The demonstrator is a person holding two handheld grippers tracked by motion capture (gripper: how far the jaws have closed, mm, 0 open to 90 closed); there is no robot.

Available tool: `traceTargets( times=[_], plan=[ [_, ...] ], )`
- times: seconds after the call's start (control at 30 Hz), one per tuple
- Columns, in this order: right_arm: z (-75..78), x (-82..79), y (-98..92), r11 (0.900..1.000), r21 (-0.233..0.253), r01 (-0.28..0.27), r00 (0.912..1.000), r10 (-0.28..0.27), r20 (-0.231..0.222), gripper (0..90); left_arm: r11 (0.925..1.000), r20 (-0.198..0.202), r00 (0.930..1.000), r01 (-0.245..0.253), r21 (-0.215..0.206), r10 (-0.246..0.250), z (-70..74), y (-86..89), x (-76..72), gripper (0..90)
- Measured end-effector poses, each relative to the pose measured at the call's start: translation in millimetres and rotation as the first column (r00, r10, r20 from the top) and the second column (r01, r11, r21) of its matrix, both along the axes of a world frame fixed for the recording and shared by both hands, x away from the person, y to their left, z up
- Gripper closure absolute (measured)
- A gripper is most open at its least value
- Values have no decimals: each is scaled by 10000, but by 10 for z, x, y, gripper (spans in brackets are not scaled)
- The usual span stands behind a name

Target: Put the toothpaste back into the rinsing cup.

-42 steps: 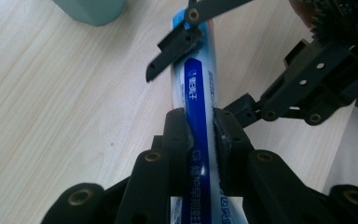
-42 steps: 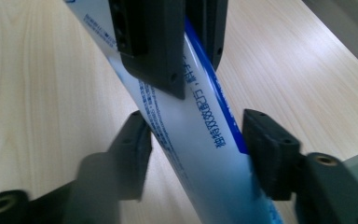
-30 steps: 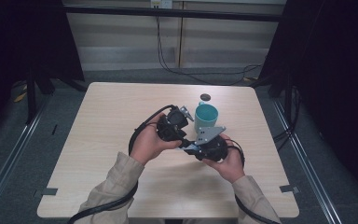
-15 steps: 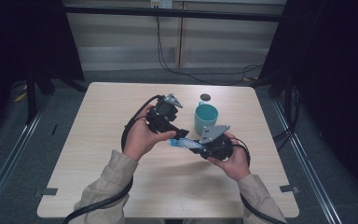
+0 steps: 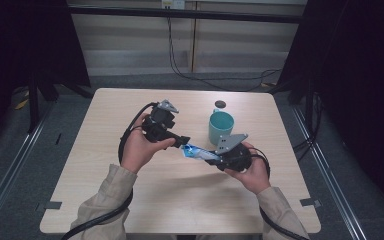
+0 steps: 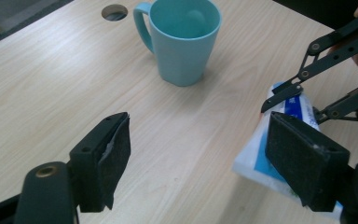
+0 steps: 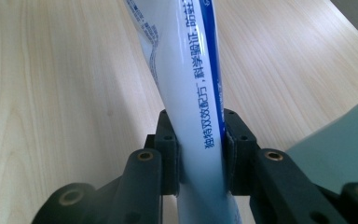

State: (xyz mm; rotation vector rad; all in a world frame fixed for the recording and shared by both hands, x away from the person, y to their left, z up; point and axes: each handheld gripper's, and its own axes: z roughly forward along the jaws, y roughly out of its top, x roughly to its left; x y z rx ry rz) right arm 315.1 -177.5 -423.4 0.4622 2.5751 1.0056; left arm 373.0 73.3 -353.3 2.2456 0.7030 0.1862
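Note:
A white and blue tube (image 7: 191, 70) with printed text is clamped between the jaws of my right gripper (image 7: 199, 149). Seen from above, my right gripper (image 5: 215, 159) holds the tube (image 5: 196, 151) over the table, pointing left. My left gripper (image 5: 182, 141) is open just left of the tube's free end. In the left gripper view, my left gripper (image 6: 205, 158) has its jaws wide apart, and the tube (image 6: 261, 154) lies by the right pad (image 6: 303, 158); I cannot tell whether they touch. A teal mug (image 5: 221, 127) stands upright and empty just behind both grippers.
The wooden table (image 5: 105, 175) has a small round dark hole (image 5: 220, 104) behind the mug (image 6: 184, 39). Cables trail from both grippers past the person's sleeves. Dark frame posts stand beside the table at left and right.
The left gripper has drawn back to the left, away from the right gripper. The tube, held by the right gripper, has come into plain sight between them.

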Motion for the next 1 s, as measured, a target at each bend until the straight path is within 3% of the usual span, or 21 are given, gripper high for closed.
traceTargets(
  times=[0.1, 0.3, 0.4, 0.5, 0.73, 0.87, 1.0],
  plan=[
    [-12, -3, -16, 10000, -96, -25, 9999, 24, -98, 716, 9999, 95, 9999, -116, 91, 115, -28, 43, 10, 202],
    [-17, -14, -21, 9998, -136, -147, 9997, 145, -193, 716, 9979, 288, 9980, -553, -339, 562, -75, 167, 32, 170],
    [-7, -4, -21, 9997, -67, -250, 9993, 248, -267, 717, 9936, 386, 9941, -988, -540, 1009, -117, 280, 32, 157],
    [19, 18, -30, 9996, 28, -268, 9991, 268, -314, 717, 9916, 347, 9919, -1203, -473, 1220, -171, 356, 30, 155],
    [40, 74, -138, 9981, 598, 136, 9979, -98, -645, 717, 9927, 376, 9928, -1123, -434, 1139, -308, 397, 1, 152],
    [53, 109, -241, 9927, 1133, 417, 9956, -318, -877, 717, 9946, 151, 9950, -982, -340, 987, -449, 371, -15, 147],
    [50, 148, -318, 9885, 1322, 731, 9932, -601, -1001, 717, 9949, -111, 9957, -925, -393, 922, -602, 350, -28, 143]
  ],
)
